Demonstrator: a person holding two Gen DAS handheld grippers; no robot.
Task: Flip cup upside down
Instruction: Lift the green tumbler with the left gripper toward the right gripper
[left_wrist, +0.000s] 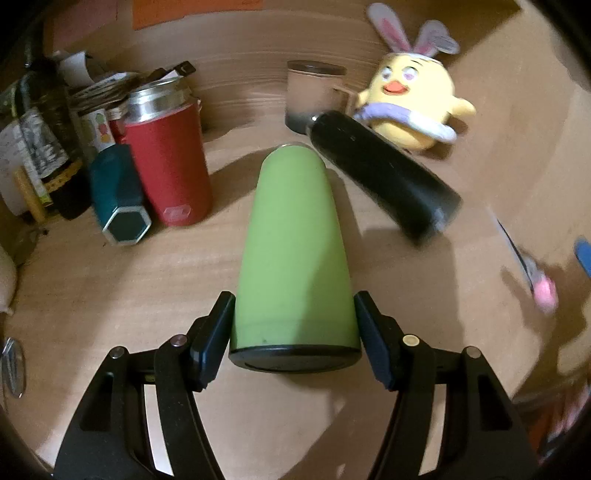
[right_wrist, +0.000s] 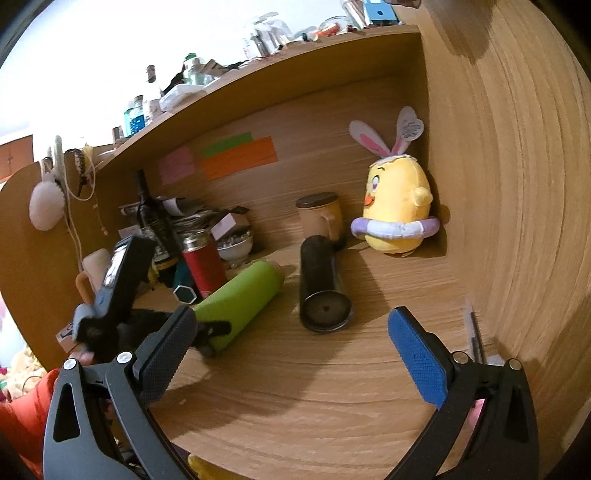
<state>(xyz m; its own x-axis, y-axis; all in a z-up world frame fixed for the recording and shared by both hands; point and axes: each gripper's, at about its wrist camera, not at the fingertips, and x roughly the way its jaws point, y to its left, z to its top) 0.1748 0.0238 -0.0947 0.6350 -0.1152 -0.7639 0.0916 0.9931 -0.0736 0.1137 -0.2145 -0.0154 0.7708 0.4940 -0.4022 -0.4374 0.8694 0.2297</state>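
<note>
A green cup (left_wrist: 291, 251) with a black base lies on its side on the wooden desk; it also shows in the right wrist view (right_wrist: 240, 299). My left gripper (left_wrist: 294, 321) is shut on the green cup near its black base, one pad on each side. A black cup (left_wrist: 384, 173) lies on its side just right of the green one, its open end toward the right wrist camera (right_wrist: 321, 284). My right gripper (right_wrist: 291, 347) is open and empty, held above the desk in front of the black cup.
A red flask (left_wrist: 170, 162), a teal hexagonal bottle (left_wrist: 118, 199) and clutter stand at the left. A glass mug (left_wrist: 314, 96) and a yellow plush chick (left_wrist: 413, 99) sit at the back. The desk's side wall (right_wrist: 517, 184) rises at the right.
</note>
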